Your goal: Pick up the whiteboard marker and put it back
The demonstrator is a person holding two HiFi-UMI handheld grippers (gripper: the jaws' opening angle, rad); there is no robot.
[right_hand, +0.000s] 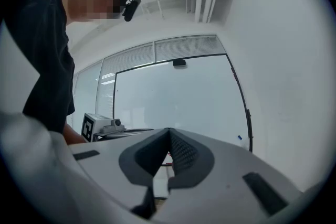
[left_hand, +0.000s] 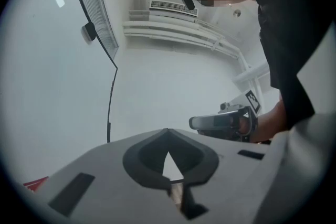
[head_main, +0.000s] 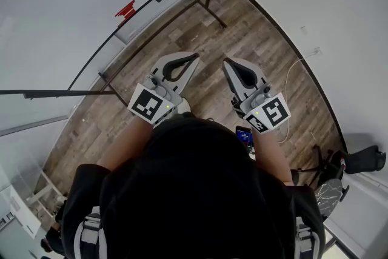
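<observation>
whiteboard marker: not clearly identifiable | likely light, stiff, slick; take mid-barrel | left gripper [head_main: 195, 57], right gripper [head_main: 227, 61]: fingers clenched, empty

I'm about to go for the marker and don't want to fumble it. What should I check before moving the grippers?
1. Is the left gripper empty: ok, nothing sits between its jaws.
2. Is the right gripper empty: ok, nothing sits between its jaws.
3. Are the jaws apart for a grasp: not ok, both pairs are together.
4. Is the marker found: cannot tell. A red thing lies at the lower edge of the whiteboard, too small to identify.
5. Are the grippers aimed at the whiteboard: ok, both point level toward it.
</observation>
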